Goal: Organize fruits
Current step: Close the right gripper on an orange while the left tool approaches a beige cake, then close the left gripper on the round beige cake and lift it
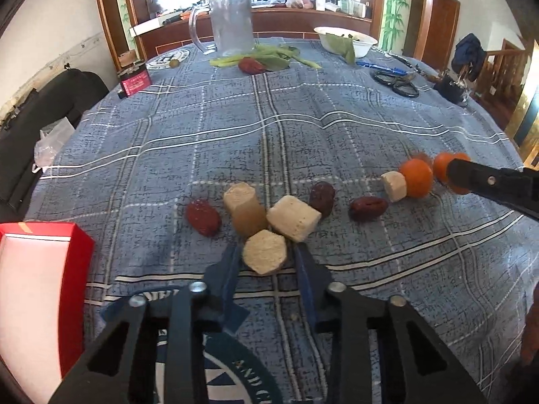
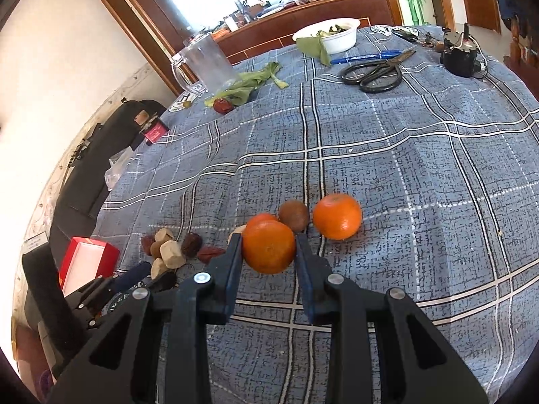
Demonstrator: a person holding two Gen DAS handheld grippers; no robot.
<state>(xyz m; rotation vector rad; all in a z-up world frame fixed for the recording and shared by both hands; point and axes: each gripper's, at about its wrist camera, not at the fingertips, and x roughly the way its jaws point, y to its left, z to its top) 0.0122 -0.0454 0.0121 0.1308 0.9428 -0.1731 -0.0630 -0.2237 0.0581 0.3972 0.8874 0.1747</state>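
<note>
My left gripper (image 1: 264,252) is shut on a pale sugarcane chunk (image 1: 264,256), just above the cloth. Beyond it lie two more pale chunks (image 1: 293,222), a brownish chunk (image 1: 249,219) and three red dates (image 1: 203,217). My right gripper (image 2: 268,247) is shut on an orange (image 2: 268,246). Behind it sit a second orange (image 2: 337,216), a third orange partly hidden (image 2: 261,218) and a brown kiwi (image 2: 293,215). The right gripper also shows in the left wrist view (image 1: 453,175) among the oranges (image 1: 416,178).
A red box (image 1: 40,282) stands at the near left. A clear jug (image 1: 230,22), green leaves (image 1: 269,55), a white bowl (image 1: 347,40), scissors (image 2: 374,72), a blue pen (image 2: 365,57) and a black motor (image 2: 460,57) are at the far side.
</note>
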